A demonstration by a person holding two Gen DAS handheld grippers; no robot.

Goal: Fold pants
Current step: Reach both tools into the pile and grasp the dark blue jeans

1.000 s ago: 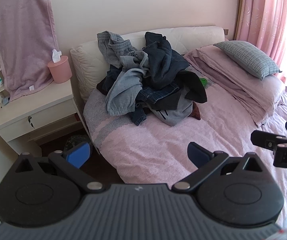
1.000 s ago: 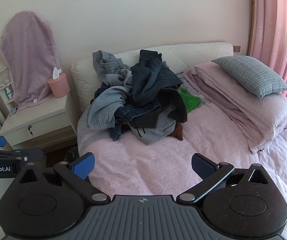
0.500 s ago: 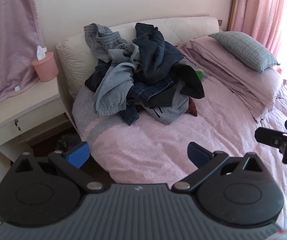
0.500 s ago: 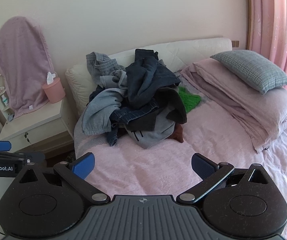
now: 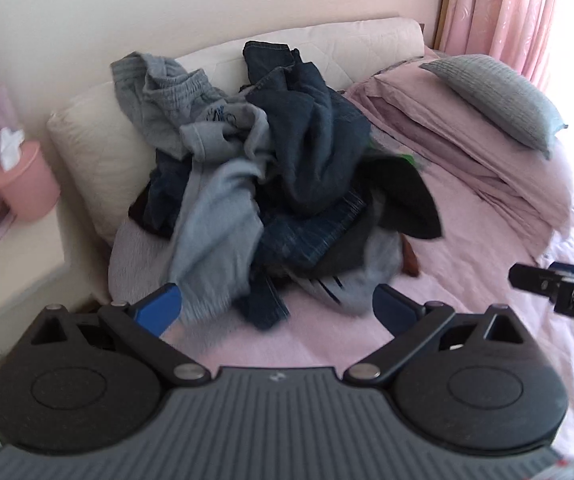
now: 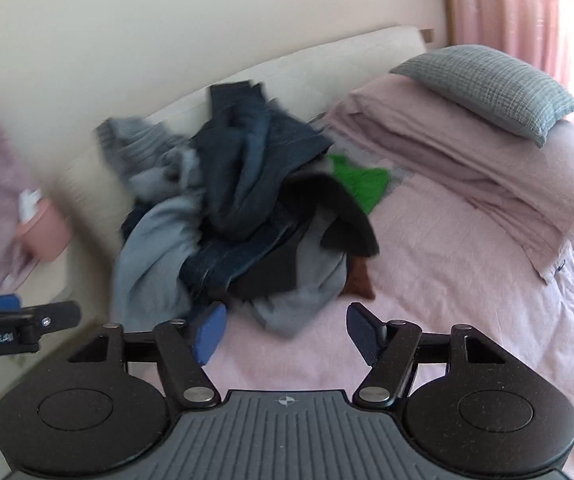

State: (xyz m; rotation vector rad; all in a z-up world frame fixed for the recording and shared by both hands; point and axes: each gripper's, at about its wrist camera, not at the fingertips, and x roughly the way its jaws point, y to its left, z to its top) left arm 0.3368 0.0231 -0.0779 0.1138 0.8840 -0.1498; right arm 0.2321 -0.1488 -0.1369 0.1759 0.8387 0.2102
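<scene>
Two grippers were in my hands, both angled down at the bed (image 5: 487, 320). My left gripper (image 5: 277, 307) had its blue-padded fingers (image 5: 159, 312) spread wide, with nothing between them; it was short of the clothes, above pink sheet. My right gripper (image 6: 285, 332) was closing its jaws, though the pads (image 6: 209, 334) were apart and empty, with bare sheet between them.

The pants lay unfolded in a heap (image 5: 271, 184) against the cream headboard (image 5: 351, 44), toward the head of the bed on its left side as seen. Dark denim jeans (image 5: 311, 136) sat on top, light grey sweatpants (image 5: 215, 232) draped down the near left slope, and another grey pair (image 5: 155, 88) with an elastic waistband leaned on the headboard. A black garment (image 6: 343, 216) hung off the right of the heap, a green item (image 6: 361, 182) showed behind it, and a rust-brown piece (image 6: 357, 278) poked out at the base.

Right of the heap were a folded pink quilt (image 6: 467, 168) and a grey-green pillow (image 6: 487, 84) resting on it. A pink tissue holder (image 5: 27, 184) stood on the nightstand at left; pink curtains (image 5: 503, 8) hung at far right. Both views were blurred at the left edge.
</scene>
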